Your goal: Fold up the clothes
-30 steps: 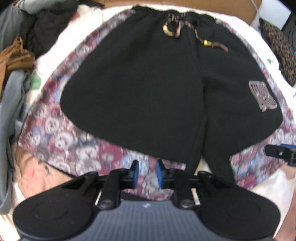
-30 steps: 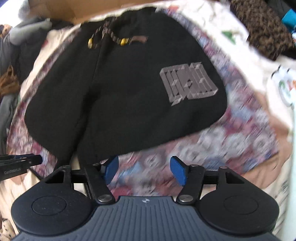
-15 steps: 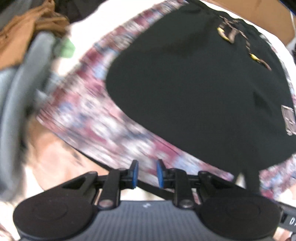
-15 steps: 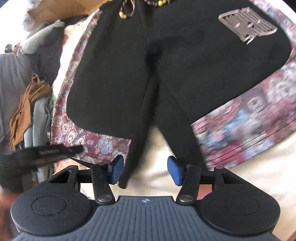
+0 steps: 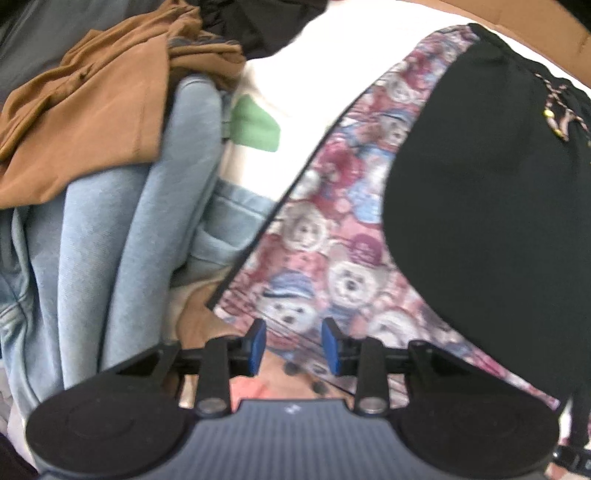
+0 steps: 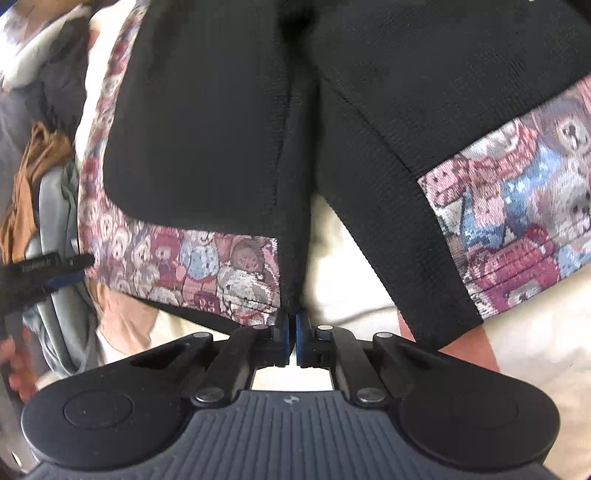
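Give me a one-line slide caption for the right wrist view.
Right gripper shut on the black shorts at the inner edge of a leg, over a teddy-bear cloth.

A home, likely a bedroom or laundry corner. A soft cream sheet (image 6: pixel 351 258) carries a woven teddy-bear cloth (image 5: pixel 325 258) with black shorts (image 5: pixel 480 203) spread on it. At its left edge lies an unsorted heap: a brown garment (image 5: pixel 92 103), pale jeans (image 5: pixel 110 240), dark clothes. Cardboard (image 5: pixel 535 26) lines the far edge.
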A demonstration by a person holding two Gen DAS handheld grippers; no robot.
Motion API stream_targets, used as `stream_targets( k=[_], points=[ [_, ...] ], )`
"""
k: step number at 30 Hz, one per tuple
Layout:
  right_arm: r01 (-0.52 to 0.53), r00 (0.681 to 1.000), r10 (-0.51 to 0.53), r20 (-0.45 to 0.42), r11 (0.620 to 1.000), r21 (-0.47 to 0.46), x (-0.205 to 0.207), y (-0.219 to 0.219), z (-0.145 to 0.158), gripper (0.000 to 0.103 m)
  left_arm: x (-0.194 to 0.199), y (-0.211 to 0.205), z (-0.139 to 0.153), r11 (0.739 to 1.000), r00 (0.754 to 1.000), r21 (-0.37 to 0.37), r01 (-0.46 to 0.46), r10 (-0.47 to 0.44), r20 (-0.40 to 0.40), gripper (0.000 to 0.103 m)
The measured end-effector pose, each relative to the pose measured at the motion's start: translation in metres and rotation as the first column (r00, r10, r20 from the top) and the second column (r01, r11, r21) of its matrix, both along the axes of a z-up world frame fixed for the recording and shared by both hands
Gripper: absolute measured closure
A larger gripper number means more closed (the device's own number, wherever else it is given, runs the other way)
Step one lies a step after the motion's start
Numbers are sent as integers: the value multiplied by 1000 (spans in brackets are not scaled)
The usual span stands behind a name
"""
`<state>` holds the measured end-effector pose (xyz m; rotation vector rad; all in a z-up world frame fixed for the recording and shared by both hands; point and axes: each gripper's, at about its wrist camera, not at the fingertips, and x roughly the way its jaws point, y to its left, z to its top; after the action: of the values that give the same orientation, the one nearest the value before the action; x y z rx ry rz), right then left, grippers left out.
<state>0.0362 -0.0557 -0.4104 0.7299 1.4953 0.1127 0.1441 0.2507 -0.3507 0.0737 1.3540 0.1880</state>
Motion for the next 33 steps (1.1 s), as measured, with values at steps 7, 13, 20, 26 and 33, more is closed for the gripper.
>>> stream_targets(
  k=[7,13,20,26,33],
  points=[
    [-7,1000,7,6,1000,10,-4,0,9,103,12,39,-4,994,996,63,-84,82,32,69],
    [-29,1000,29,10,1000,-12,0,2,6,96,13,48,0,1000,1000,27,-5,5,27,92],
    [29,997,-29,65,1000,4,-3,-12,25,64,19,47,-8,998,998,-19,59,-59,11,84],
    [32,993,-30,114,999,-16,-4,-25,44,64,18,52,-23,990,993,-92,110,-105,51,80],
    [34,993,-29,114,998,-46,-8,-39,47,64,15,50,-23,982,989,-119,146,-143,36,74]
  ],
)
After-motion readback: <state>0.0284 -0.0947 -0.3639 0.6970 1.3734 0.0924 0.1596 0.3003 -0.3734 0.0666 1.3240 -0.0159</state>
